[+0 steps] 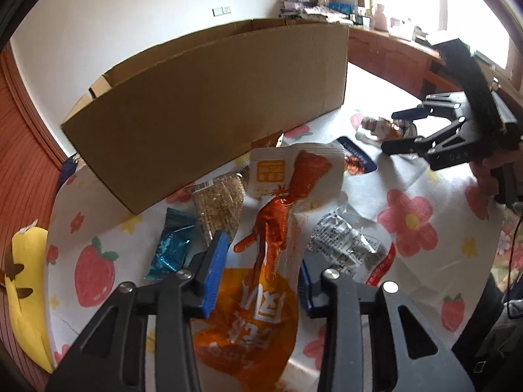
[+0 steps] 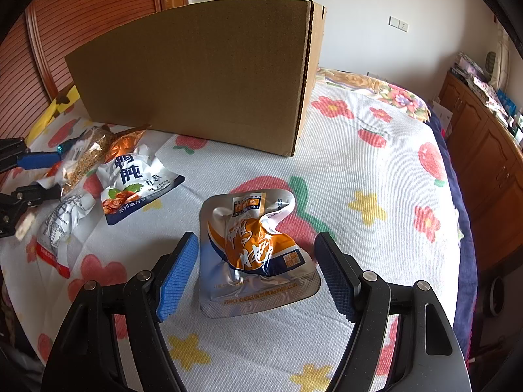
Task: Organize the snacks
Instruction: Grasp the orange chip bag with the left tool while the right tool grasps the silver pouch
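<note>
Left gripper (image 1: 261,271) clenched on orange pouch (image 1: 261,261), pads pressing its sides, on the floral sheet (image 1: 408,196). Right gripper (image 2: 256,272) released, jaws wide around silver pouch (image 2: 255,251), apart from it. Farther: blue packet (image 1: 171,248), cardboard box (image 2: 202,75).

Bed (image 2: 376,170), flower-print cover. On it: cardboard box (image 2: 202,75) far; snack packets (image 2: 130,176) left; silver-orange pouch (image 2: 251,248) near centre.
</note>
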